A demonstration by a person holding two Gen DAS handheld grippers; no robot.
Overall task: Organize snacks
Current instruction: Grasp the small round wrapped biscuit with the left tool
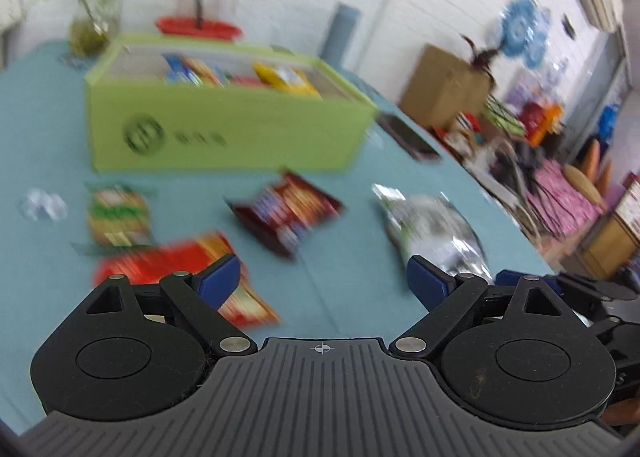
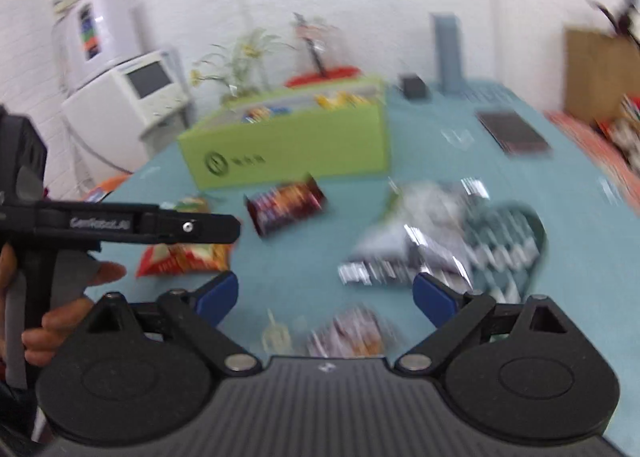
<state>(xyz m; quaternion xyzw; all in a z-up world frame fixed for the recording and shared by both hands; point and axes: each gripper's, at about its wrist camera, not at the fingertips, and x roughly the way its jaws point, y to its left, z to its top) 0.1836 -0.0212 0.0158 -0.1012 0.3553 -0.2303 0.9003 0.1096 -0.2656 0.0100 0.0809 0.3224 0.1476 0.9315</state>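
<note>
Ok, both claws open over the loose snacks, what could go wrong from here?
The silver bag looks crinkly and overlaps a dark checkered pack, so the right claw might pinch both. The phone lies beside the green box, so a carry there could clip it. Both views are blurred, so aim may be off.

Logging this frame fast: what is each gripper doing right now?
Left gripper: open, holding nothing, above the table.
Right gripper: open, holding nothing.
</note>
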